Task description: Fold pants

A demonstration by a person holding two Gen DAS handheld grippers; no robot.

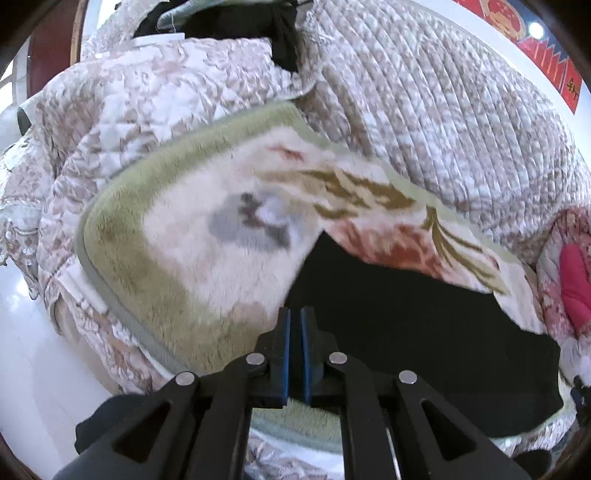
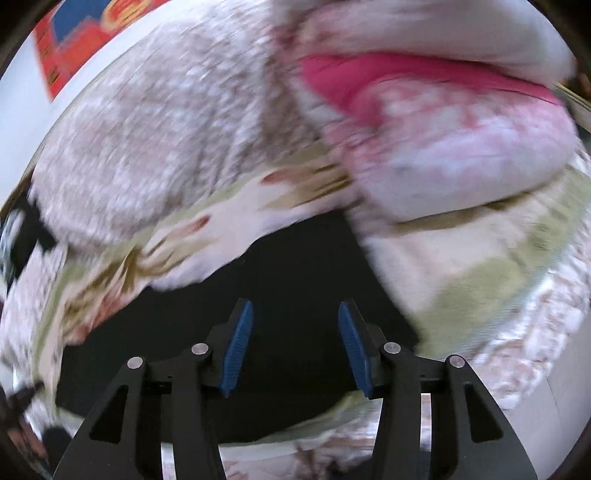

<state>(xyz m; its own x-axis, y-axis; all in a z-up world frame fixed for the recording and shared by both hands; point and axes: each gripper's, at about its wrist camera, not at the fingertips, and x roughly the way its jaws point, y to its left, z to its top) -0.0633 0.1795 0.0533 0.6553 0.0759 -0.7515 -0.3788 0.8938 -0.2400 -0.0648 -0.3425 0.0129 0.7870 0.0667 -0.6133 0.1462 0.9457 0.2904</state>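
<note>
the left gripper [image 1: 295, 321] is clenched, its blue pads [image 1: 285, 354] nearly meeting with only a thin dark slit between them; whether cloth is pinched there cannot be told. it sits at the near left edge of the black pants [image 1: 406, 314], which lie spread flat on a plush blanket [image 1: 192, 236] with a green border and a flower print. the right gripper [image 2: 295, 317] is released, its blue pads [image 2: 238, 347] wide apart and poised over the pants [image 2: 295, 266], which fill the dark middle of the blurred right wrist view. the blanket [image 2: 461, 258] frames the pants on the far and right sides. past the blanket lies a quilted cover [image 1: 443, 110] in beige and white. a pink pillow [image 2: 443, 147] rests at the right, just beside the pants. a red poster [image 1: 546, 51] hangs on the white wall behind. dark clothing [image 1: 229, 26] sits heaped at the far end of the cover.
</note>
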